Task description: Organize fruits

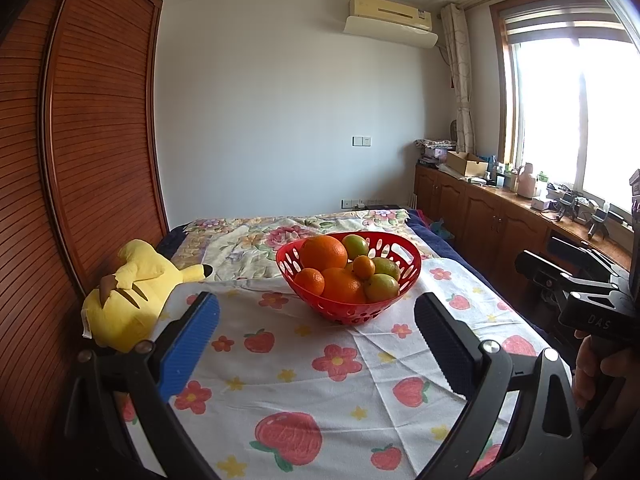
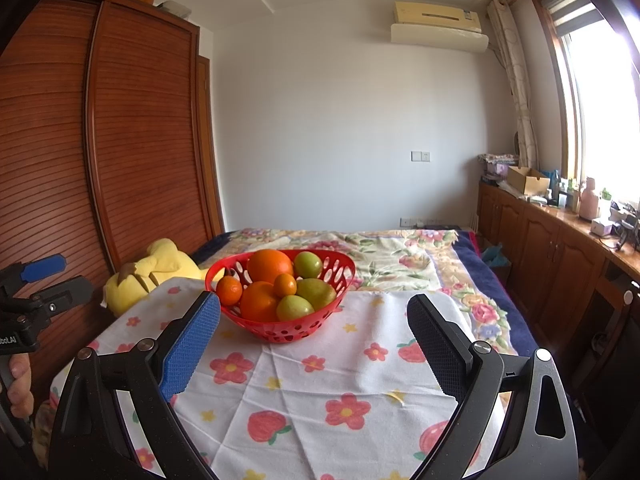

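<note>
A: Left gripper [image 1: 316,312] spread wide, nothing between the blue pad and the black pad. Right gripper [image 2: 313,312] same, gaping and bare

B: Fruit location?

A: All visible fruit piled in the red basket [image 1: 394,248], straight ahead of both claws, just past the fingertips. Big orange [image 1: 323,253] on top, second orange [image 1: 342,284] below it, two small mandarins [image 1: 310,281], greenish fruits [image 1: 380,287] toward the right-hand pad side. None loose on the strawberry cloth [image 1: 340,392] under the claws

B: Why a heap?

A: Sloped perforated walls funnel round fruit to the centre, so stacks rather than rolls off. Soft bed underneath, basket probably the only stable holder

B: Why both claws held back?

A: Probably a neutral standoff, both aimed at the basket, wide enough for the big orange

B: Stage?

A: Ambiguous. Fits fruit already gathered in, fits equally a full basket awaiting sorting out. No call on the next move from this

B: Hazards?

A: Yellow plush [image 1: 120,300] beyond the left gripper's blue pad, clear of the basket. Top orange likely to roll if the pile gets nudged
</note>
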Action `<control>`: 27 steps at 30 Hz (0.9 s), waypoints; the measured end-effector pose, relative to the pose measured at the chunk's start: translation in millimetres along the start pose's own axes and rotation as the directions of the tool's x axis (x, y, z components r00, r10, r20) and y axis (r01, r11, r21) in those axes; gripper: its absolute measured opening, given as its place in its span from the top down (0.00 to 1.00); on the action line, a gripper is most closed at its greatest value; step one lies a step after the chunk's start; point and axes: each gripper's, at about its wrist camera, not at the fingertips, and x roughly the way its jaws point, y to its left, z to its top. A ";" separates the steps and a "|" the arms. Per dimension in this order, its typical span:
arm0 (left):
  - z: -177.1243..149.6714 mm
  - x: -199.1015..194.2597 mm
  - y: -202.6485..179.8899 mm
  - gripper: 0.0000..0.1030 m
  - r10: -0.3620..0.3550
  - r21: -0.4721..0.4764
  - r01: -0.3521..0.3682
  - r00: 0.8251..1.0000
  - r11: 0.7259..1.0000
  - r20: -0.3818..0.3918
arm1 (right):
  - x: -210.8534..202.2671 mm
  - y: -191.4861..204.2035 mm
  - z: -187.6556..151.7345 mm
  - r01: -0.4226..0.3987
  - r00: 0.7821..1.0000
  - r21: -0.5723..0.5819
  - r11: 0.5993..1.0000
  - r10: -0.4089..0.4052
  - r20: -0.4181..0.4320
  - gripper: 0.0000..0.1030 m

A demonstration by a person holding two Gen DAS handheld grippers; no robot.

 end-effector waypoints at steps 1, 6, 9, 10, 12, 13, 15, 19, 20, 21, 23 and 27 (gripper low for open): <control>0.2 0.4 0.5 0.04 0.000 0.000 0.000 1.000 1.000 0.000 | 0.8 0.5 0.5 0.000 1.000 0.001 1.000 0.000 -0.001 0.07; 0.1 -0.4 0.0 0.04 0.000 -0.001 0.000 1.000 1.000 0.001 | 0.8 0.5 0.4 0.000 1.000 0.002 1.000 0.000 -0.001 0.07; 0.2 0.0 0.1 0.04 0.000 -0.001 0.000 1.000 1.000 0.000 | 0.8 0.5 0.4 0.000 1.000 0.000 1.000 0.000 0.000 0.07; 0.1 -0.5 -0.1 0.04 -0.004 -0.003 0.004 1.000 1.000 0.000 | 0.2 0.3 -0.1 0.000 1.000 -0.001 1.000 0.000 0.000 0.07; 1.0 -0.8 -0.7 0.04 -0.006 -0.003 0.006 1.000 1.000 0.000 | 0.3 0.1 0.0 0.000 1.000 0.002 1.000 0.000 -0.001 0.07; 1.4 -1.2 -1.2 0.04 -0.006 -0.002 0.006 1.000 1.000 0.001 | 0.1 0.2 -0.1 -0.001 1.000 0.002 1.000 0.001 -0.001 0.07; 1.5 -1.1 -0.8 0.04 -0.006 -0.003 0.006 1.000 1.000 0.001 | 0.3 0.5 0.0 0.000 1.000 0.000 1.000 0.000 -0.001 0.07; 2.7 -2.5 -1.8 0.04 -0.006 -0.002 0.006 1.000 1.000 0.003 | 0.8 0.6 0.4 -0.001 1.000 0.001 1.000 0.001 -0.001 0.07; 2.7 -2.5 -1.8 0.04 -0.007 -0.003 0.007 1.000 1.000 0.002 | 0.4 0.6 0.2 0.000 1.000 0.001 1.000 0.000 -0.001 0.07; 2.6 -2.4 -1.7 0.04 -0.006 -0.003 0.006 1.000 1.000 0.002 | 0.8 0.6 0.5 0.000 1.000 0.001 1.000 0.000 0.000 0.07; 2.7 -2.5 -1.9 0.04 -0.006 -0.003 0.006 1.000 1.000 0.002 | 0.4 0.3 -0.1 -0.001 1.000 0.001 1.000 0.001 -0.001 0.07; 3.6 -3.0 -1.8 0.04 -0.005 -0.003 0.005 1.000 1.000 0.003 | 0.4 0.5 0.0 0.000 1.000 0.001 1.000 0.000 -0.001 0.07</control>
